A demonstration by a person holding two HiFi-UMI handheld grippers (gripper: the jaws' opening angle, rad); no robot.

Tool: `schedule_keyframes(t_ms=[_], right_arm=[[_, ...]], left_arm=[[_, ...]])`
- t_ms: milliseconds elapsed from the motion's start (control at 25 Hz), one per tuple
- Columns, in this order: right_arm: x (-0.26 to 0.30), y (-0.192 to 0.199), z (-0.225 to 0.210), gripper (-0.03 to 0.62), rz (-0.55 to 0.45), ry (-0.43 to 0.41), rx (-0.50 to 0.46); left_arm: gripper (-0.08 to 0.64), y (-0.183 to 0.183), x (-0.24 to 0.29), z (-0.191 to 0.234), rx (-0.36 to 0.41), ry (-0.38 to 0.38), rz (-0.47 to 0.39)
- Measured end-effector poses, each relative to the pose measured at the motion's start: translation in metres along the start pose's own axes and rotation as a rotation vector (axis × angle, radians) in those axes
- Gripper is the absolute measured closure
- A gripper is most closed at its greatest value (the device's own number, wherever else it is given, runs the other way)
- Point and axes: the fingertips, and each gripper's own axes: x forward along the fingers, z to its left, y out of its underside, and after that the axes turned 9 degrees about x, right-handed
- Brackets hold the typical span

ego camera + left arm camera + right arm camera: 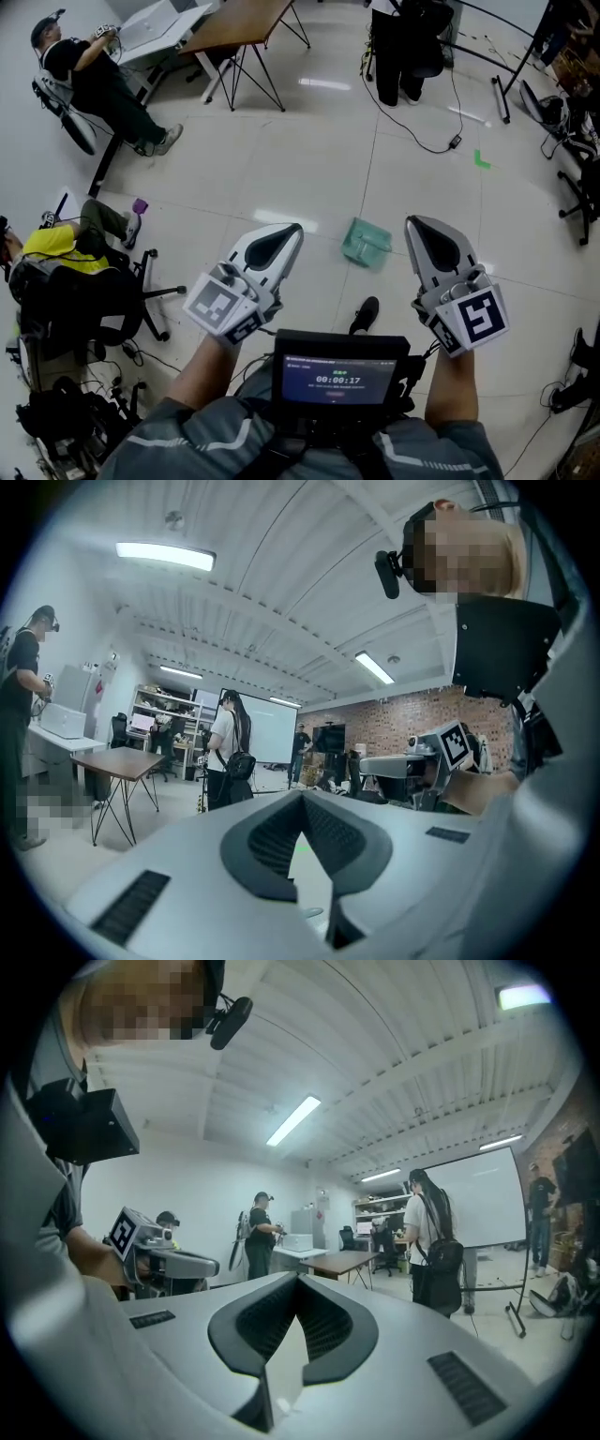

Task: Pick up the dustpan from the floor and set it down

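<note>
A teal dustpan [366, 244] lies on the pale tiled floor, seen in the head view between my two grippers and well below them. My left gripper [294, 229] is held out level to its left, jaws together and nothing in them. My right gripper [415, 224] is held level to its right, also shut and empty. In the left gripper view the jaws [302, 797] meet at the tip; the dustpan does not show there. The right gripper view shows its jaws [300, 1280] closed, again without the dustpan.
A black shoe [366, 314] stands on the floor just short of the dustpan. People sit at the left [66, 262] and far left [94, 75]; another stands at the back [398, 47]. A wooden table [239, 28], cables [422, 131] and office chairs ring the floor.
</note>
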Motion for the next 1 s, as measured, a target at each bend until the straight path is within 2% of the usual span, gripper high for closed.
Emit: schedule_keyframes(t_ms=[120,320,520,680,880,1000], right_arm=[[-0.003,0.013,0.063,0.584,-0.012,0.062,0.037],[-0.008,0.029,0.162,0.584,0.009,0.155,0.040],[-0.024,0.035,0.235,0.584,0.008,0.215,0.061],[-0.036,0.021,0.264,0.584,0.001,0.233,0.048],[-0.016,-0.005,0.280,0.584,-0.001,0.237,0.028],[-0.020,-0.012,0.286,0.584,-0.009,0.226,0.026]], left_arm=[[0.526,0.014,-0.071,0.016,-0.015,0.015,-0.008],[0.526,0.027,-0.174,0.036,-0.045,0.054,-0.041],[0.526,0.020,-0.240,0.031,-0.039,0.119,-0.057],[0.526,0.002,-0.262,0.027,-0.044,0.133,-0.079],[0.526,-0.026,-0.270,0.054,-0.038,0.129,-0.115],[0.526,-0.030,-0.273,0.050,-0.036,0.134,-0.112]])
